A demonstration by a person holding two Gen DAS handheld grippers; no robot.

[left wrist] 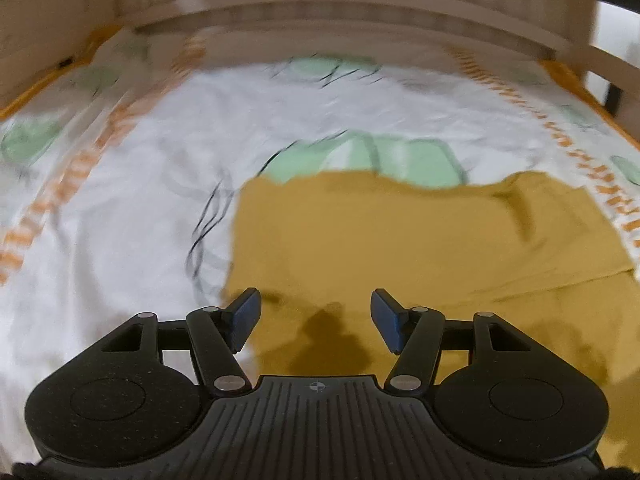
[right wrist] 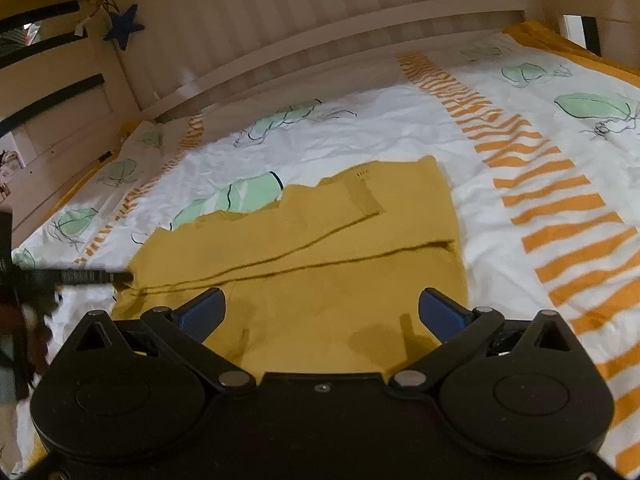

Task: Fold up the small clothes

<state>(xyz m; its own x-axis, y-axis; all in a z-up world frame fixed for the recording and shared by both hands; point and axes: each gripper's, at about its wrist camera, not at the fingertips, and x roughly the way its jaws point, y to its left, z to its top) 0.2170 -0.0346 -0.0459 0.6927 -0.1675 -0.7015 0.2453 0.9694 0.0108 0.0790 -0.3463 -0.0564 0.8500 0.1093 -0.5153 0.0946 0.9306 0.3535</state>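
Note:
A mustard-yellow garment point(left wrist: 400, 240) lies partly folded on a bed, with a sleeve laid across its body point(right wrist: 320, 240). My left gripper point(left wrist: 316, 304) is open just above the garment's left edge, with nothing between its blue pads point(left wrist: 246, 318). My right gripper point(right wrist: 322, 304) is also open, low over the near part of the garment, its pads point(right wrist: 442, 316) apart and holding nothing. In the right wrist view a blurred black part of the other gripper point(right wrist: 84, 276) reaches to the garment's left edge.
The white bed cover point(right wrist: 400, 128) has green leaf prints and orange striped bands point(right wrist: 560, 208). A slatted pale wooden bed frame point(right wrist: 280, 8) runs along the far side and the left. A dark blue star point(right wrist: 124, 26) hangs on it.

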